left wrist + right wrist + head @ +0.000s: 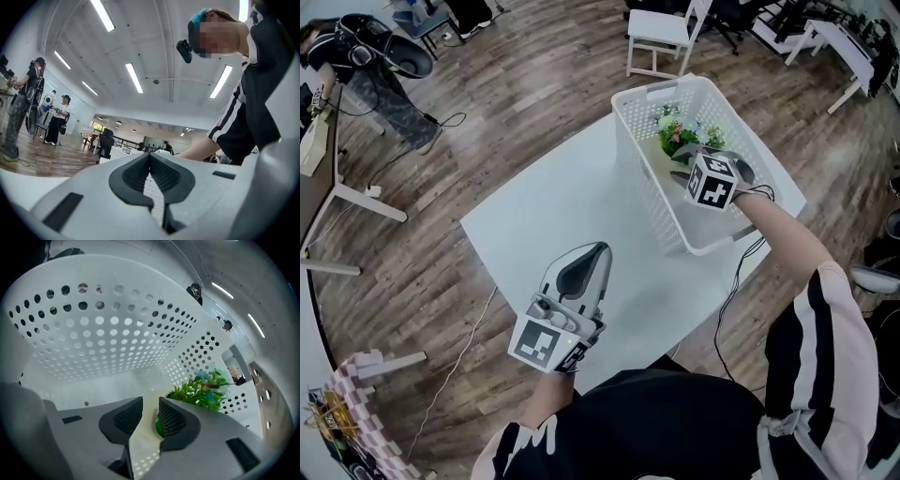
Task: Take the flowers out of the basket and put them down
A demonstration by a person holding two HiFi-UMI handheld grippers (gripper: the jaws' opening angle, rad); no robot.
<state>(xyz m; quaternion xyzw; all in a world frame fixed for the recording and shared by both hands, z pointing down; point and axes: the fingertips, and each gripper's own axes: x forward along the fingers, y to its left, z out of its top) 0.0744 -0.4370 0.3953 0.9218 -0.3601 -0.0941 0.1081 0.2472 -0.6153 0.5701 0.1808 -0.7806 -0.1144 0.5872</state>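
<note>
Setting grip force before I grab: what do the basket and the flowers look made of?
Basket: white moulded plastic with a slight sheen; regular rows of round holes and a smooth thick rim. Flowers: probably artificial, plastic or fabric; evenly bright green leaves with blue and white blooms, though too small to be sure.

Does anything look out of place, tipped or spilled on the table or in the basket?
Nothing stands out. The white basket stands upright on the table, the flowers are inside it, and nothing looks spilled or damaged.
</note>
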